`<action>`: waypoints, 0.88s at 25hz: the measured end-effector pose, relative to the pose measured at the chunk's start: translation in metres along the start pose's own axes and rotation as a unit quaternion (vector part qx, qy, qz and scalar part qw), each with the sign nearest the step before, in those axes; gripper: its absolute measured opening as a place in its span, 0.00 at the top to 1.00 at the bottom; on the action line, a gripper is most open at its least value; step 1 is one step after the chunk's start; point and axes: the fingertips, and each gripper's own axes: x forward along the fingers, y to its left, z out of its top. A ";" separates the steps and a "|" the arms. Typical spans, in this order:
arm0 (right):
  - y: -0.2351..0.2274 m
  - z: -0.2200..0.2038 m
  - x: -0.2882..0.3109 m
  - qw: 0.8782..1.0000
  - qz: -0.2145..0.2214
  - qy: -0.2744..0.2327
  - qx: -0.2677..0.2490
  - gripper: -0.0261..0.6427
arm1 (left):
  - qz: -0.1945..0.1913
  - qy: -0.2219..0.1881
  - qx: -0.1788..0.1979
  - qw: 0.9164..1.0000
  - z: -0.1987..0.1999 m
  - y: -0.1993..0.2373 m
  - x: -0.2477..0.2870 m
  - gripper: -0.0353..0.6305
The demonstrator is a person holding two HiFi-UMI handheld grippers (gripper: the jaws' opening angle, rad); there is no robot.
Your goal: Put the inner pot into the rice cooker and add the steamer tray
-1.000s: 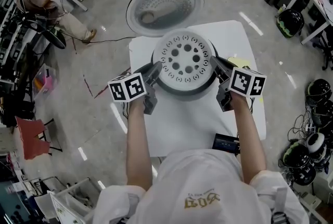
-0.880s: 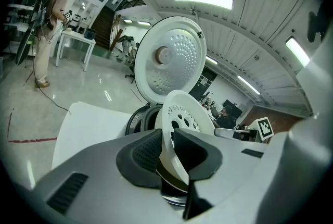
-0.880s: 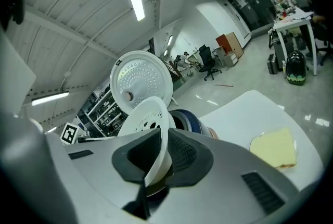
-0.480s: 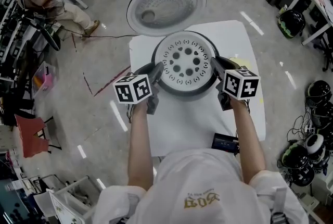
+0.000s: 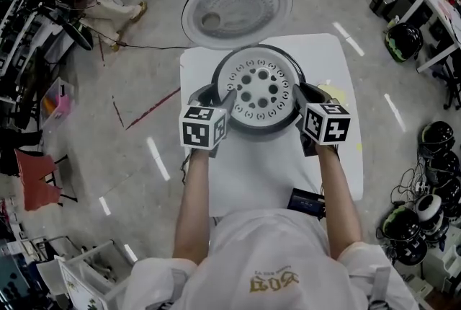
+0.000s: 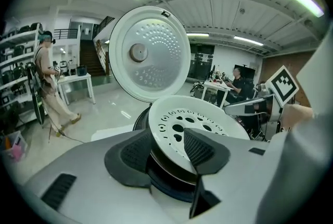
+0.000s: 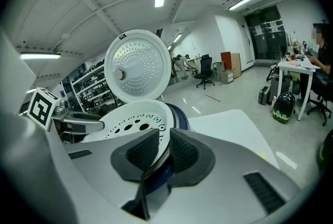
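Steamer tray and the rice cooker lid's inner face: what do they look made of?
Steamer tray: probably white plastic with a matte finish. It is an even, opaque white with moulded round holes and no metallic glint.
Rice cooker lid: the inner plate looks like pale metal, with a soft grey sheen and rows of dimples. Coated plastic can't be ruled out.

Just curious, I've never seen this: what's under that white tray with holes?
Around and below the steamer tray, only the dark rim of the rice cooker shows. The tray covers the opening, so whatever sits inside cannot be seen.
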 end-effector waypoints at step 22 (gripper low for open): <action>0.053 -0.002 -0.075 0.993 0.024 -0.112 0.019 0.94 | -0.009 -0.152 -0.050 0.987 -0.005 -0.009 -0.071 0.92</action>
